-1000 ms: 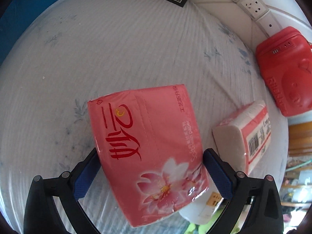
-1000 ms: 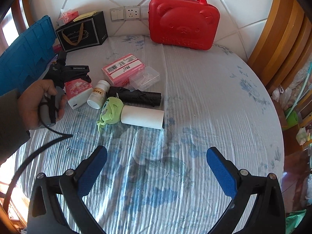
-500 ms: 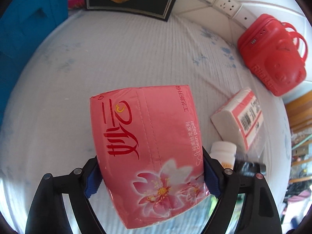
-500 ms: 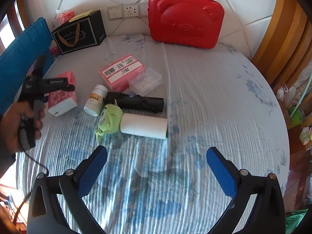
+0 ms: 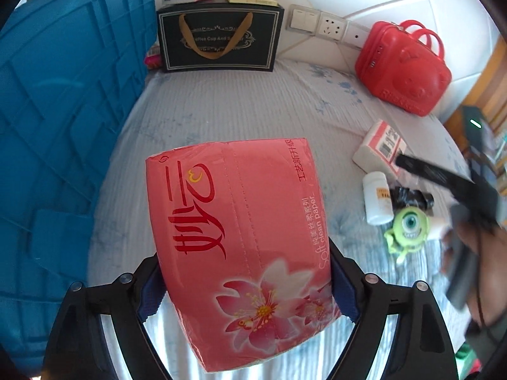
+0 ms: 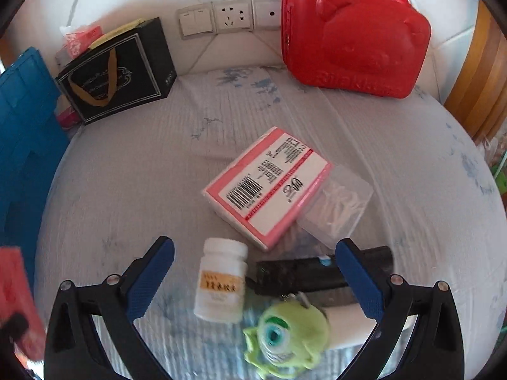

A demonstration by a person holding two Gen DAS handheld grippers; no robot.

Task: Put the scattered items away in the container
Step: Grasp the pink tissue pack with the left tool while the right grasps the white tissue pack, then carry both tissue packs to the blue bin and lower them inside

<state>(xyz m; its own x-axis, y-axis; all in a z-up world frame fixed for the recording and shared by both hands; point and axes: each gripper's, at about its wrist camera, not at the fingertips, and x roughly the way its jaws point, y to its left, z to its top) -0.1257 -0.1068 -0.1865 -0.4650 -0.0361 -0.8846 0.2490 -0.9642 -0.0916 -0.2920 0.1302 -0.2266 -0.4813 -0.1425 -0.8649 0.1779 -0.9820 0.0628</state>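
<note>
Right wrist: white bottle (image 6: 221, 280), green plush (image 6: 286, 335) between spread right tongs (image 6: 253, 285).

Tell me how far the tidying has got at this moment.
Early. In hand: left hand-held gripper clamps the pink tissue pack beside the blue crate. Left: second tissue pack, white bottle, green plush, under the open right hand-held gripper.

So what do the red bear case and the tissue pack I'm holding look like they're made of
Red bear case: looks like rigid moulded plastic, smooth and semi-glossy, with an embossed bear face and soft highlights.
Tissue pack: thin glossy plastic film with printed flowers; it wrinkles and glints where the left gripper squeezes it. The contents look soft, presumably paper.
</note>
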